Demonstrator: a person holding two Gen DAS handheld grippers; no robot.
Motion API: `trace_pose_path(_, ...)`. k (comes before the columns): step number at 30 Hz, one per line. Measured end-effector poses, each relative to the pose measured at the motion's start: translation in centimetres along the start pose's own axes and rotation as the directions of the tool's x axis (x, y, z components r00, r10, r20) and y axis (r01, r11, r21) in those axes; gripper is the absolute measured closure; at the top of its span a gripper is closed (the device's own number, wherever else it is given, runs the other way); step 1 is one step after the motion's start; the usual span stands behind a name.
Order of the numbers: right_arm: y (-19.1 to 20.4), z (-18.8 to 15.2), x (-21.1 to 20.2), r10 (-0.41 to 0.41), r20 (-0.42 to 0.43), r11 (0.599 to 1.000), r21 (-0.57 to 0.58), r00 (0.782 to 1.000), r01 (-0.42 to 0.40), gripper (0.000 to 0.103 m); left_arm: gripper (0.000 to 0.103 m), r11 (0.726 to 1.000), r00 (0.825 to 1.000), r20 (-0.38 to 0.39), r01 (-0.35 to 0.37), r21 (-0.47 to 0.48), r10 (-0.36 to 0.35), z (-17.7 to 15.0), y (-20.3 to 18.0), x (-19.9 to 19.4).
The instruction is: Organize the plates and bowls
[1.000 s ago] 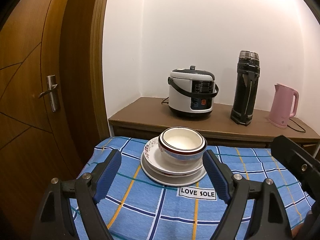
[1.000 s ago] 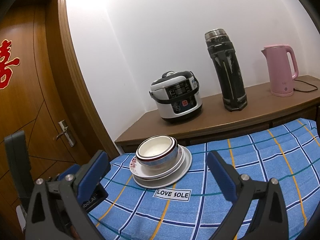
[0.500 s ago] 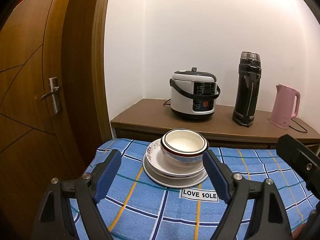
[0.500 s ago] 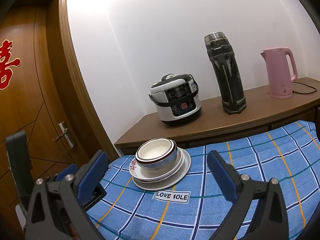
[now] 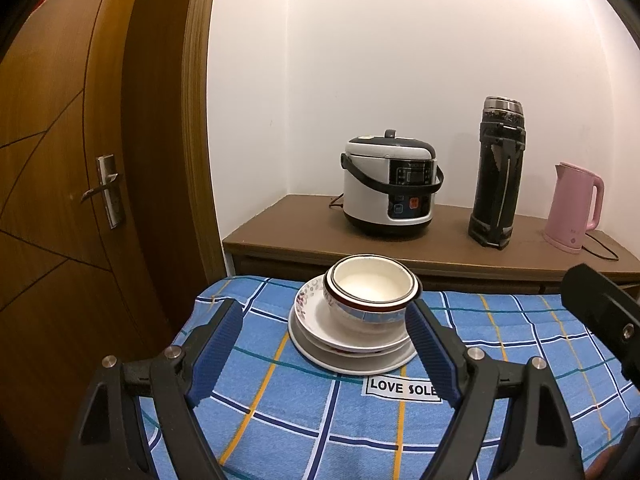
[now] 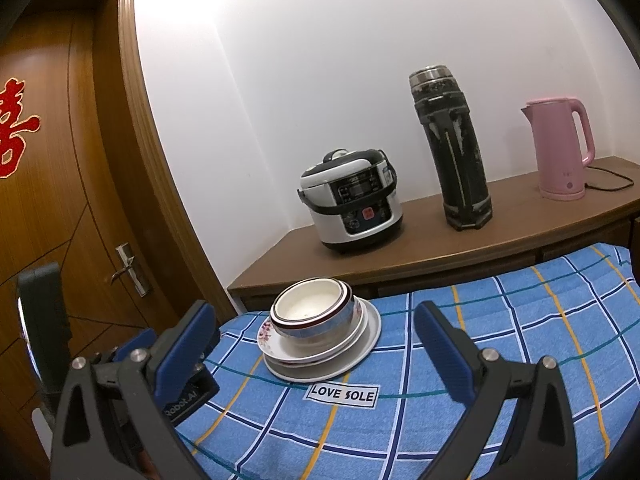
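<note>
Blue checked cloth (image 5: 320, 412): covers tabletop
Stack: bowl (image 5: 372, 292) on plates (image 5: 352, 344), far centre
Left tongs (image 5: 324, 350): wide, empty
Right tongs (image 6: 316, 350): wide, empty

A red-rimmed white bowl (image 5: 372, 292) sits upright atop stacked white plates (image 5: 352, 354), the upper one floral-edged.

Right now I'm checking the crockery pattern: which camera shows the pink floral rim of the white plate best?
The right wrist view: the pink floral rim faces it unobstructed. The left wrist view also shows the flowers, more edge-on beside the red-banded white bowl.
</note>
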State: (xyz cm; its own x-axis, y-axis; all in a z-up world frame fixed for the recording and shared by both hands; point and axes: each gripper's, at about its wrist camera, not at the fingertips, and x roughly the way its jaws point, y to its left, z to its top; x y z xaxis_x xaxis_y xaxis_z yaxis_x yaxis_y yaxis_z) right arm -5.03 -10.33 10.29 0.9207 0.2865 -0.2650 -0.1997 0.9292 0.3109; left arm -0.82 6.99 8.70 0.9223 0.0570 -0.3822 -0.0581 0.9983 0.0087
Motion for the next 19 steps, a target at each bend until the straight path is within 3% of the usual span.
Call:
trace_pose_path(5,-0.22,0.06,0.08,-0.004,-0.003,1.000,0.002,1.000,0.004,0.001,0.018,1.000,1.000,-0.015,-0.021,-0.005,0.020,0.02,-0.04,0.44)
trace_pose_path(11,-0.34,0.09,-0.20,-0.010,0.008,1.000,-0.003,1.000,0.010,0.001,0.018,0.999,0.999,-0.040,0.034,-0.027,-0.035,-0.14,-0.01,0.91)
trace_pose_path(14,-0.47,0.06,-0.18,-0.009,0.000,1.000,0.003,1.000,0.009,0.001,0.018,1.000,1.000,-0.031,0.001,0.005,-0.001,-0.20,-0.56,0.90)
trace_pose_path(19,-0.89,0.14,-0.03,-0.014,-0.007,1.000,0.013,1.000,0.014,0.001,0.018,1.000,0.999,-0.037,0.008,-0.012,-0.009,-0.13,-0.52,0.99)
